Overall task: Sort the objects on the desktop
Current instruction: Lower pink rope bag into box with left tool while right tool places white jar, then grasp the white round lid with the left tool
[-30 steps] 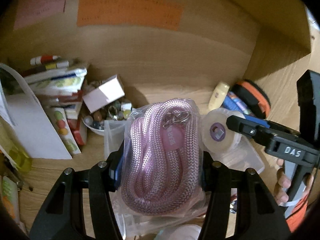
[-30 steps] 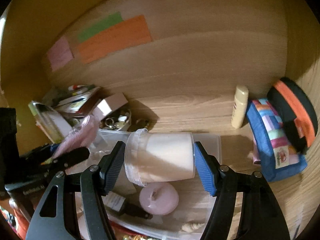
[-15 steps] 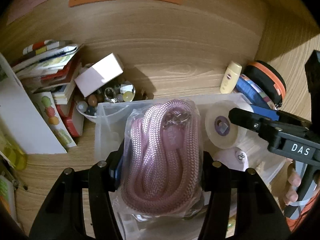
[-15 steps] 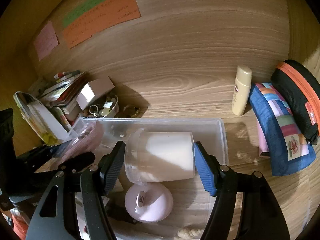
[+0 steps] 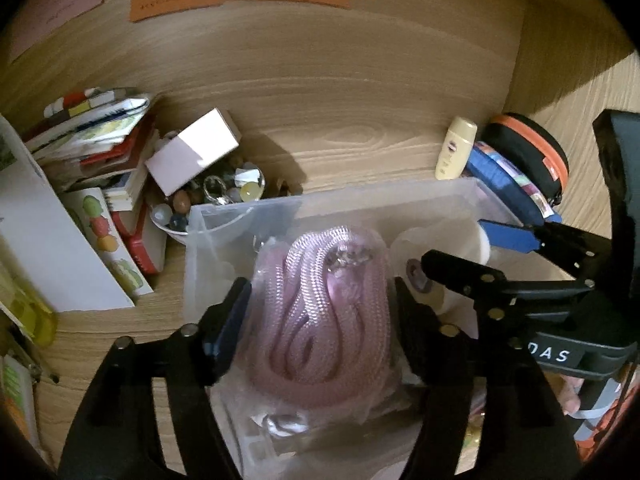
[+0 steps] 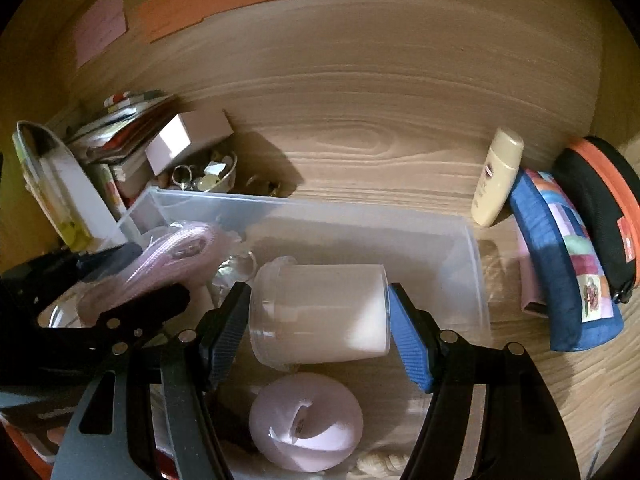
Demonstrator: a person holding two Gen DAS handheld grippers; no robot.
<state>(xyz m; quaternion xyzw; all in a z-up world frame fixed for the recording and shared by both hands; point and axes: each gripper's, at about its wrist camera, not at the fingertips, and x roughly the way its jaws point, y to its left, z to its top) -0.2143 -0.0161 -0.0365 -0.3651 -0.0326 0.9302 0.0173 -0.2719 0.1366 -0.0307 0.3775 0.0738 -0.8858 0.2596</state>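
Note:
My left gripper (image 5: 316, 312) is shut on a bagged pink rope (image 5: 324, 312) and holds it inside the clear plastic bin (image 5: 248, 210). My right gripper (image 6: 318, 324) is shut on a white lidded jar (image 6: 320, 316), lying sideways between the blue pads, also inside the bin (image 6: 472, 248). The rope shows at the left in the right wrist view (image 6: 176, 256), held by the left gripper (image 6: 132, 276). The right gripper (image 5: 472, 256) with the jar (image 5: 444, 244) shows at the right in the left wrist view. A pink round container (image 6: 306, 422) lies in the bin below the jar.
A bowl of small trinkets (image 5: 216, 196), a pink box (image 5: 192, 156) and stacked books (image 5: 100, 140) sit left of the bin. A cream bottle (image 6: 498, 176), a blue patchwork pouch (image 6: 560, 256) and a black-orange case (image 6: 600, 204) lie to the right. A wooden wall stands behind.
Both grippers have moved forward and down into the clear bin, carrying the rope and the jar. The bin and the desk clutter now appear closer.

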